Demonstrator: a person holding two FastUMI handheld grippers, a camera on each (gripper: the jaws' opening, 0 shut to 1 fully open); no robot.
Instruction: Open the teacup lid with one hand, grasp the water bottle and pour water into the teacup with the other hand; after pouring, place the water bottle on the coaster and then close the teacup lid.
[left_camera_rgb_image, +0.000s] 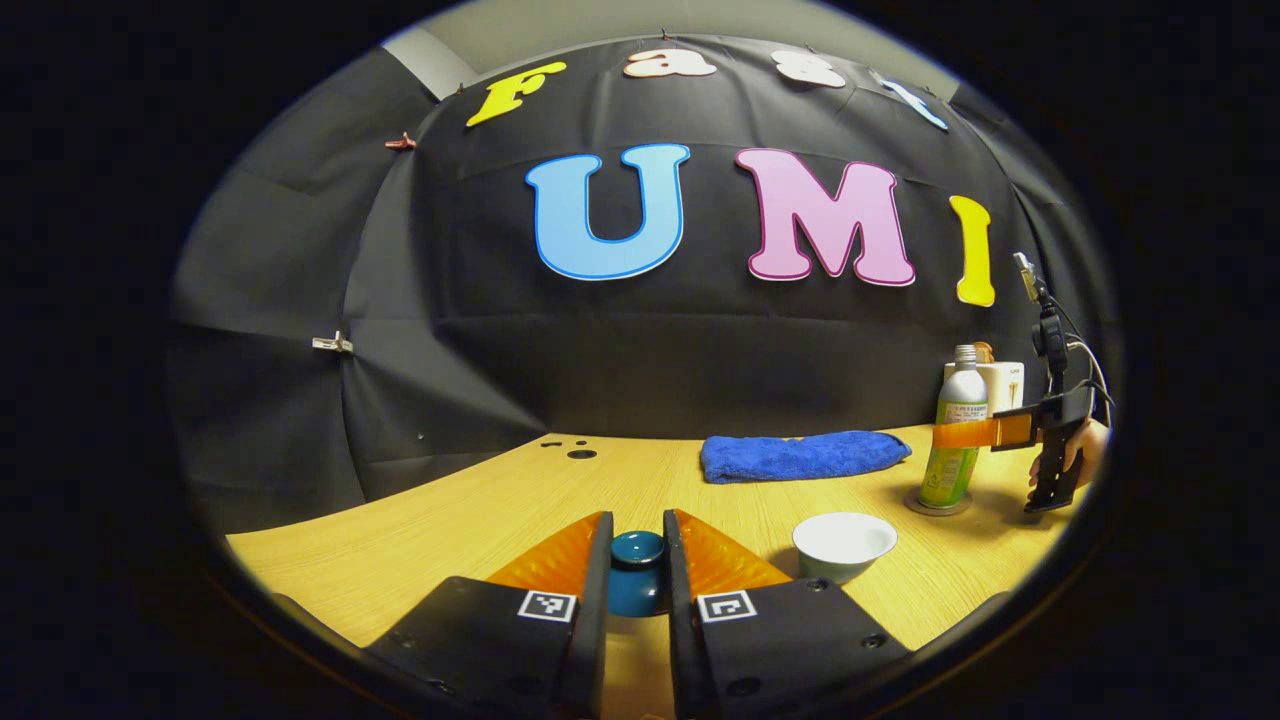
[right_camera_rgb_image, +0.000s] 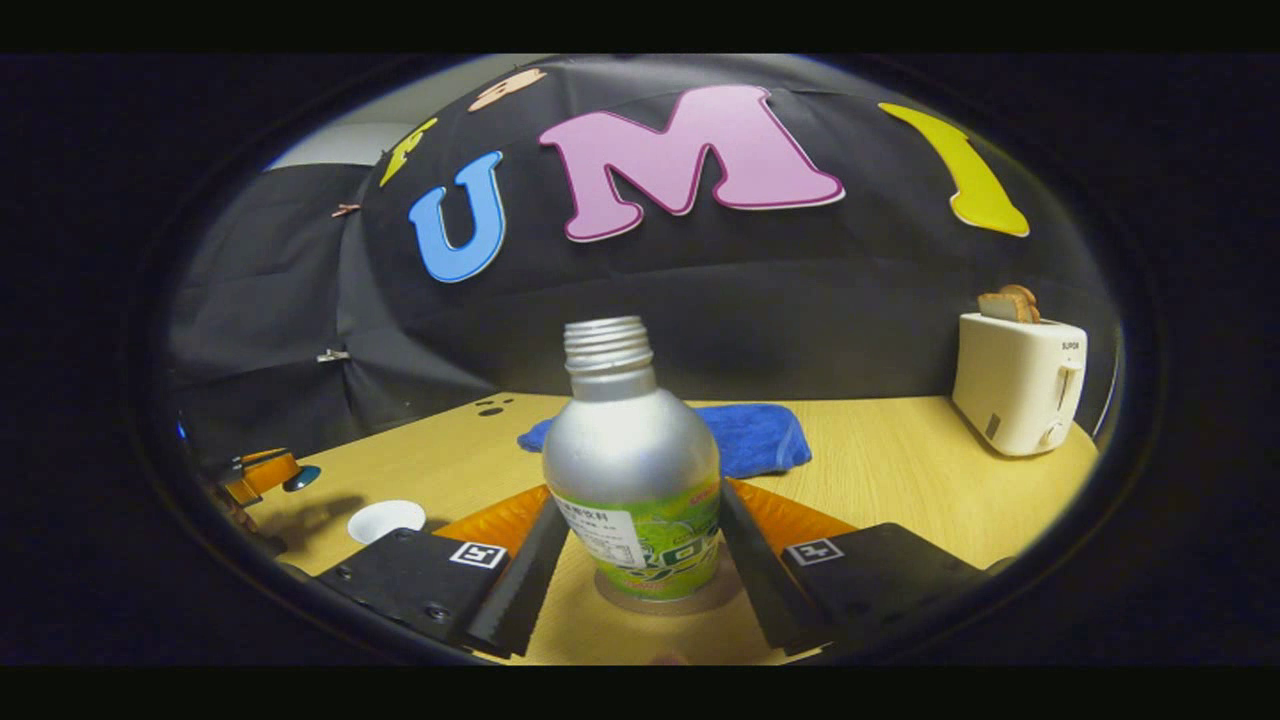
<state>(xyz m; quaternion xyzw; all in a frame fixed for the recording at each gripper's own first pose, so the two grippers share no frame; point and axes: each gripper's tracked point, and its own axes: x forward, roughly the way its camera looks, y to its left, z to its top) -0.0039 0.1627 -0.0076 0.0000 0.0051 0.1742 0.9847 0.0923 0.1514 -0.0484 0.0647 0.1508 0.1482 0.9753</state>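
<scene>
In the left gripper view my left gripper (left_camera_rgb_image: 638, 518) is shut on the dark teal teacup lid (left_camera_rgb_image: 637, 570), held just above the wooden table. The uncovered teacup (left_camera_rgb_image: 845, 542), white inside, stands just right of it. Far right, the silver and green water bottle (left_camera_rgb_image: 955, 430) stands upright on a round coaster (left_camera_rgb_image: 937, 503) with the right gripper (left_camera_rgb_image: 975, 433) around its middle. In the right gripper view my right gripper (right_camera_rgb_image: 640, 490) has both fingers against the water bottle (right_camera_rgb_image: 635, 470), which rests on the coaster (right_camera_rgb_image: 655, 600). The left gripper (right_camera_rgb_image: 278, 470), lid (right_camera_rgb_image: 301, 478) and teacup (right_camera_rgb_image: 385, 520) are far left.
A folded blue towel (left_camera_rgb_image: 803, 456) lies at the back of the table (left_camera_rgb_image: 450, 520), behind the bottle. A white toaster (right_camera_rgb_image: 1018, 380) with bread in it stands at the back right. Small dark holes (left_camera_rgb_image: 580, 453) mark the table's far left.
</scene>
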